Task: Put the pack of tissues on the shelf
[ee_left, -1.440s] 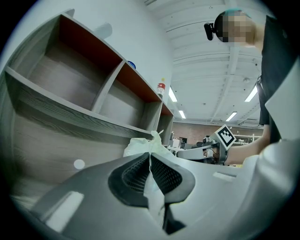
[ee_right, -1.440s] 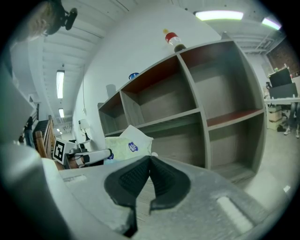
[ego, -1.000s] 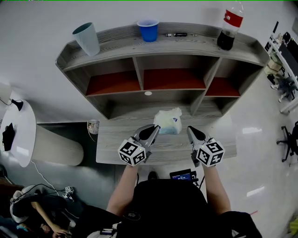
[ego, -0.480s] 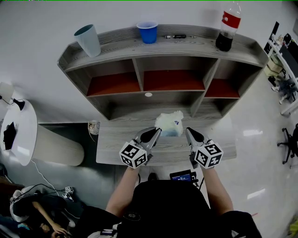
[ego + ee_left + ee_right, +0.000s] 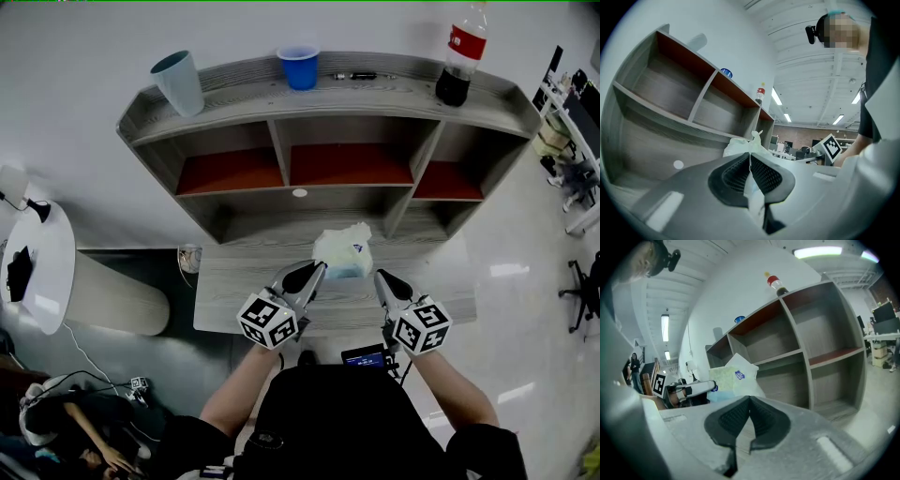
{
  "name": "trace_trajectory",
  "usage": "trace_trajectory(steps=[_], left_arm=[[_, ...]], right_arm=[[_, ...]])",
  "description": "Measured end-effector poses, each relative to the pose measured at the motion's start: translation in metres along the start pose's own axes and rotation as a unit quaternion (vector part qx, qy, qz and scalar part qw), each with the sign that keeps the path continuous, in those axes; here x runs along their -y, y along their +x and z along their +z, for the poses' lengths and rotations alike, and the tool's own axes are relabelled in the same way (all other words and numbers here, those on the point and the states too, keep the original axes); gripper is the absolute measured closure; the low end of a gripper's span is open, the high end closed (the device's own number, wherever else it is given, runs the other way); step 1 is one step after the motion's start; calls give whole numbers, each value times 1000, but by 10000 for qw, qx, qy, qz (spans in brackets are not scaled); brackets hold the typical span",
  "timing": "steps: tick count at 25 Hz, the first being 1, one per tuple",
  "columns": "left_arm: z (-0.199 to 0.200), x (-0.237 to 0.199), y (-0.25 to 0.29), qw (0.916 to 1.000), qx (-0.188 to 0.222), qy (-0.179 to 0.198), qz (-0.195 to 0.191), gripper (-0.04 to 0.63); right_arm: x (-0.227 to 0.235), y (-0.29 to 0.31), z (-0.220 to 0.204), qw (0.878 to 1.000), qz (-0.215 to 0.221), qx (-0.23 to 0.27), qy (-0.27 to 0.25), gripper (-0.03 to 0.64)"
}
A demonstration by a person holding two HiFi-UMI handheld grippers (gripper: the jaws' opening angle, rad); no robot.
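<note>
Left tool [image 5: 315,270] is clamped on the tissue pack [image 5: 342,251] by its wrapper. The pack sticks out right off the tips, over the surface [image 5: 230,286], in front of the shelf [image 5: 281,98]. Right tool [image 5: 381,277] is closed and empty, just beside it.

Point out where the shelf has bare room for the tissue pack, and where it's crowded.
The left compartment, middle compartment and right compartment all look empty. The top board is crowded: teal cup, blue cup, pen, cola bottle, with a bare stretch between the two cups.
</note>
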State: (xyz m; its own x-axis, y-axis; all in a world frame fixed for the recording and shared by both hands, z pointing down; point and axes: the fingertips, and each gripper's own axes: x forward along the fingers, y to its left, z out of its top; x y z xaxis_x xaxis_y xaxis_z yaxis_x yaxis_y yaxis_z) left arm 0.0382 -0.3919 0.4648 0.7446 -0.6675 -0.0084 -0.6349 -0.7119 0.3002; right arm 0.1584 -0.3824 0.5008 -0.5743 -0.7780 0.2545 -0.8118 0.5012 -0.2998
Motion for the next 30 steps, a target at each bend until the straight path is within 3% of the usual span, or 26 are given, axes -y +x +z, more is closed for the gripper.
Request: trace_trajectory(steps=[9,15,30], left_arm=[[37,7,14,10000,25,-35,-35,586],[64,9,32,9987,-8,499,-123,586],[125,-21,82,9970,320,705,58,586]], right_arm=[[-5,-5,48,9985,301,20,-467,612],[-2,2,91,9958,442,149,-783,612],[29,31,190,9891,216,860,-1172,612]])
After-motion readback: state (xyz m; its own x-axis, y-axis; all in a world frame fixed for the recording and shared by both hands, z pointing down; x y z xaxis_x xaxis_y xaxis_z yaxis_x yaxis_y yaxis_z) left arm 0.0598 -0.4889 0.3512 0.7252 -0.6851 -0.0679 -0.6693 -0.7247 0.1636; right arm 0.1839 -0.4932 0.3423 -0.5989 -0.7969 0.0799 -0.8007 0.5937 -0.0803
